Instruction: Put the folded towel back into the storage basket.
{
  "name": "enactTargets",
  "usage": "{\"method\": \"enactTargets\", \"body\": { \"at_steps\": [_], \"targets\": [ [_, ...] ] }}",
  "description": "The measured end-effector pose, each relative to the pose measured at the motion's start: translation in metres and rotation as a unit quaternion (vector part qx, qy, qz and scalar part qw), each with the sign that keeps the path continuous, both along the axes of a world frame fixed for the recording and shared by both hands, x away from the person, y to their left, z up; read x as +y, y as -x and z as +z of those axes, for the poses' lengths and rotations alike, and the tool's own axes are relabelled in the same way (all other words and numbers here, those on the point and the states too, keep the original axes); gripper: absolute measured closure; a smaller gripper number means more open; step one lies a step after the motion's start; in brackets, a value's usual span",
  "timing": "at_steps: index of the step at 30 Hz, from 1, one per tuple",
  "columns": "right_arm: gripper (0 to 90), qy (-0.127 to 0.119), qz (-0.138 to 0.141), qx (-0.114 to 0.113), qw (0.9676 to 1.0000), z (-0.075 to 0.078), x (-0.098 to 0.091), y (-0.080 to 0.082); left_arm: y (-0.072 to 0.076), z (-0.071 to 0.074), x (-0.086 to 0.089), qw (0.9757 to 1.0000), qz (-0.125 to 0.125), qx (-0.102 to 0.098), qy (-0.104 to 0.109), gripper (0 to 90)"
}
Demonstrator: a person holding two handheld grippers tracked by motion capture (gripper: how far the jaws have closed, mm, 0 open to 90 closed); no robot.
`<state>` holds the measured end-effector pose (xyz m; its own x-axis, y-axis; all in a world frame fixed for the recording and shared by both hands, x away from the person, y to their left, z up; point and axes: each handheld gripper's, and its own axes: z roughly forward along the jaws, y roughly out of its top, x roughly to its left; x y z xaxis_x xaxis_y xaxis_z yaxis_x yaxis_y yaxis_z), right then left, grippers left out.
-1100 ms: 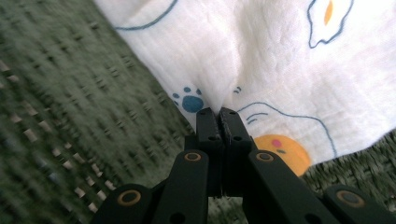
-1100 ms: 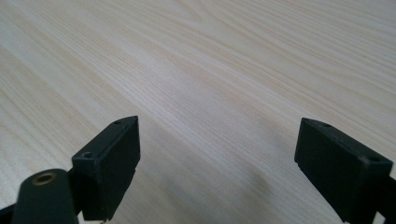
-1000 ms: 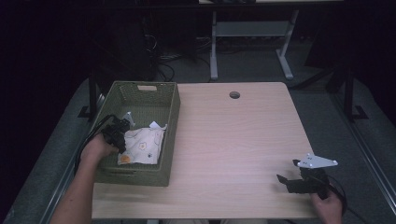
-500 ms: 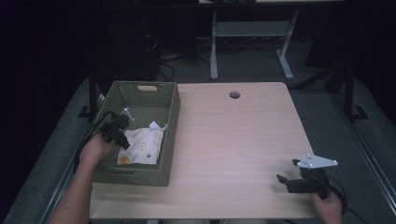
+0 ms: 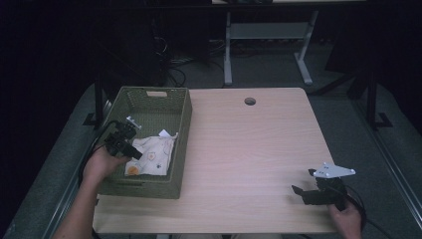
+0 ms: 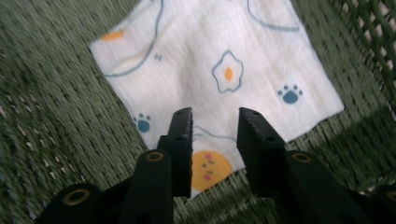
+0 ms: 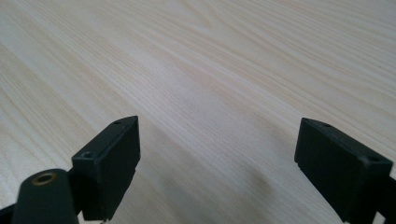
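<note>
- Lifted and drawn back toward seven o'clock since the earlier frame: left tongs (image 5: 133, 152), jaws just been opening, now part-way apart with nothing between them, hovering above the cloth (image 6: 219, 70) in the left gripper view.
- Judged nearly done: cloth (image 5: 152, 155) lying flat on the floor of the green woven basket (image 5: 181, 124), let go, so the putting-in looks finished; left to do, at most, pulling the left hand (image 5: 99, 164) clear of the basket.
- Pale wood-grain counter (image 5: 249, 149), bare apart from the basket at its nine o'clock side and a round cable hole (image 5: 250, 101) near twelve o'clock.
- Dark room beyond: grey floor (image 5: 268, 69), white legs of another desk (image 5: 228, 55) at twelve o'clock, loose cables (image 5: 174, 64) near eleven o'clock.
- Basket: rectangular, with a handle slot (image 5: 157, 93) in its far wall; cloth in its near half, well inside the rim.
- Cloth: white, printed with fried eggs, blue paw marks and an orange round face, one corner turned up toward one o'clock.
- Right tongs (image 5: 302, 192) at five o'clock, resting low over the counter, jaws wide apart and empty in the right gripper view, grey plate (image 5: 333, 171) on top.
</note>
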<state>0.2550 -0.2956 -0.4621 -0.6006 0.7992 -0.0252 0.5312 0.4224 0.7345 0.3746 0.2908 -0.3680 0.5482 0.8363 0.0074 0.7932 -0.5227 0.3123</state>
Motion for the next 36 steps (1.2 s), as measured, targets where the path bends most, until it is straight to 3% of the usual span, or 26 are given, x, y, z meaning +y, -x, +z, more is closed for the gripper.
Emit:
{"method": "enactTargets", "body": {
  "at_steps": [5,6,7,8,12,13,15,19,21,22,23,24,27,28,30,31,32,34,35,36],
  "targets": [
    [13.6,0.000,-0.003,-0.001,1.0000,0.000,-0.001,0.000,0.005,0.003,0.001,0.9993,0.005,-0.029,0.021,63.4],
    [13.6,0.000,-0.004,-0.002,1.0000,0.001,-0.001,0.000,0.008,0.006,0.003,0.9983,0.007,-0.041,0.040,63.1],
    [13.6,0.000,-0.004,-0.002,1.0000,0.001,-0.001,0.000,0.008,0.006,0.003,0.9983,0.007,-0.041,0.040,62.4],
    [13.6,-0.002,-0.004,-0.003,1.0000,0.001,-0.002,0.000,0.011,0.009,0.004,0.9965,0.014,-0.059,0.057,61.1],
    [13.6,0.000,-0.005,-0.005,1.0000,0.002,-0.003,0.001,0.018,0.011,0.006,0.9911,0.017,-0.073,0.110,59.9],
    [13.6,0.000,-0.005,-0.005,1.0000,0.002,-0.003,0.001,0.018,0.011,0.006,0.9911,0.017,-0.073,0.110,60.0],
    [13.6,-0.002,-0.006,-0.007,1.0000,0.002,-0.003,0.001,0.021,0.013,0.006,0.9883,0.017,-0.086,0.124,60.0],
    [13.6,0.000,-0.004,-0.005,1.0000,0.002,-0.002,0.001,0.028,0.012,0.001,0.9838,0.001,-0.090,0.155,60.5],
    [13.6,0.001,-0.004,-0.005,1.0000,0.002,-0.002,0.002,0.030,0.011,0.001,0.9786,0.004,-0.096,0.182,59.7],
    [13.6,-0.001,-0.004,-0.006,1.0000,0.002,-0.002,0.002,0.030,0.011,0.001,0.9786,0.004,-0.096,0.182,59.4],
    [13.6,-0.001,-0.004,-0.006,1.0000,0.002,-0.002,0.002,0.031,0.011,0.002,0.9746,0.004,-0.101,0.200,59.4],
    [13.6,0.002,-0.002,-0.007,1.0000,0.003,-0.002,0.002,0.033,0.011,0.002,0.9726,0.006,-0.105,0.208,59.0],
    [13.6,0.002,-0.002,-0.008,1.0000,0.003,-0.001,0.003,0.036,0.010,0.001,0.9712,0.002,-0.108,0.212,58.6],
    [13.6,0.003,-0.001,-0.007,1.0000,0.003,-0.001,0.003,0.039,0.010,0.000,0.9672,0.006,-0.116,0.226,58.3],
    [13.6,0.003,-0.001,-0.010,0.9999,0.003,-0.001,0.004,0.042,0.011,0.000,0.9628,0.004,-0.121,0.241,57.9],
    [13.6,0.003,-0.001,-0.011,0.9999,0.004,-0.001,0.004,0.043,0.012,0.000,0.9611,0.003,-0.126,0.246,57.9],
    [13.6,0.003,-0.001,-0.011,0.9999,0.004,0.000,0.004,0.043,0.012,0.000,0.9611,0.003,-0.126,0.246,57.6],
    [13.6,0.003,-0.001,-0.011,0.9999,0.004,0.000,0.004,0.047,0.014,-0.002,0.9557,-0.002,-0.131,0.263,57.1],
    [13.6,0.003,-0.001,-0.011,0.9999,0.004,0.000,0.004,0.047,0.014,-0.002,0.9557,-0.002,-0.131,0.263,56.6],
    [13.6,0.004,-0.001,-0.010,0.9999,0.004,0.001,0.004,0.049,0.016,-0.005,0.9528,-0.006,-0.137,0.271,55.7]
  ]
}}
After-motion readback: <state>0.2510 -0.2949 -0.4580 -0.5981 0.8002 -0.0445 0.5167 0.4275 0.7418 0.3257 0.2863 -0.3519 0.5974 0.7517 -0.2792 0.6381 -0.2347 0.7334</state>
